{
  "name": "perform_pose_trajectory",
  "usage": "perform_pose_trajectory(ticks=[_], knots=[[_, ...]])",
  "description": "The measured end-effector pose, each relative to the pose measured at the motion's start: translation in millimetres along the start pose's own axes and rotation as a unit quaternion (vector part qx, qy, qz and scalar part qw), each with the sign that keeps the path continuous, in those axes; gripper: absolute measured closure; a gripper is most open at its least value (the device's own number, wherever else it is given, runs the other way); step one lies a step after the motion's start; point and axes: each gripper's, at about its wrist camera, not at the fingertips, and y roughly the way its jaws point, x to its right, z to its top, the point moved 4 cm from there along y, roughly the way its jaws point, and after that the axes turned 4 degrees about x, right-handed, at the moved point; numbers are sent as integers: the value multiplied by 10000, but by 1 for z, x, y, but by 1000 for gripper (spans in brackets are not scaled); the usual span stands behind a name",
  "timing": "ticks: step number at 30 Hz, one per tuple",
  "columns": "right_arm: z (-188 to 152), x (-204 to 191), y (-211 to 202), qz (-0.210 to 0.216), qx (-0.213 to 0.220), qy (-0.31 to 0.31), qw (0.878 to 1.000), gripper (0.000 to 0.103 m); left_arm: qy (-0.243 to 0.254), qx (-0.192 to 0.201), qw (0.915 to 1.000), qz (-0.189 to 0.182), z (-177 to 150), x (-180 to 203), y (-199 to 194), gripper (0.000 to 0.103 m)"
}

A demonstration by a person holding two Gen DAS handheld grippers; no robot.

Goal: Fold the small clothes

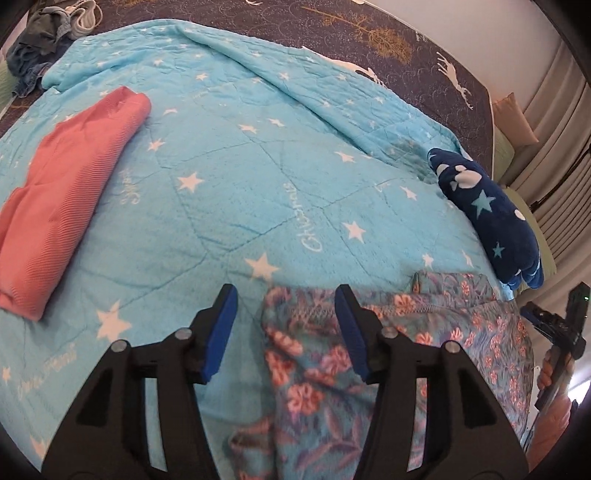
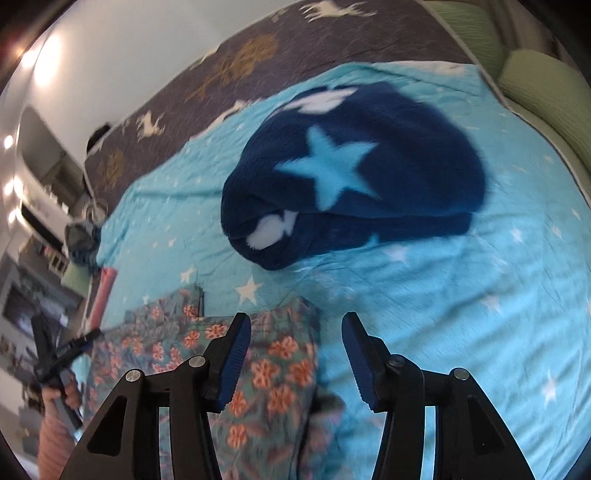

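Floral garment (image 1: 317, 369) lies flat on the quilt (image 1: 229, 177) at the near edge, under both grippers; step in hand looks like the start of its fold, nothing lifted yet. Left gripper (image 1: 286, 328) hangs over its left part, jaws open, holding nothing; right gripper (image 2: 295, 354) over its right edge, jaws open too, one finger above cloth, the other above bare quilt. Whether the pads touch fabric, cannot tell. Next move, by my reading: each gripper drops to an edge or corner, pinches a single layer, then both carry it across together; the cloth looks limp and may bunch if one side leads.

Count, largest first: one blue star quilt; one dark bedspread (image 1: 369, 33) beneath it; one navy fleece bundle (image 2: 354, 177), near the floral piece but apart; one pink garment (image 1: 62, 199), folded, well to the left; one floral garment; one heap of unsorted clothes (image 1: 40, 48) at the far corner, pieces uncountable; two grippers.
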Motion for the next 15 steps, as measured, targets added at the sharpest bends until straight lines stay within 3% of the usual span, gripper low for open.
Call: perform_pose_trajectory(ticks=[2,5,8,10,13,15], knots=[[-1,-4,13,30,-162,-133,9998,51,-3,-40,9999,-160,-2,0,4,74],[-8,-9,25,193,-148,-267,9993,52,-62,35,9993,-371,-5,-3,8,78],[-14,-15,31,187,30,-634,9978,97,-249,178,9983,-493,-5,-13,4,97],[-13,-12,24,245,278,-547,9978,98,-378,398,9973,-494,-1,-18,-3,97],[-1,4,-9,468,1042,-104,9934,98,-301,932,9928,-692,12,-12,-22,97],[3,18,-14,600,1121,179,9917,97,-223,884,9934,-696,12,-9,-16,96]])
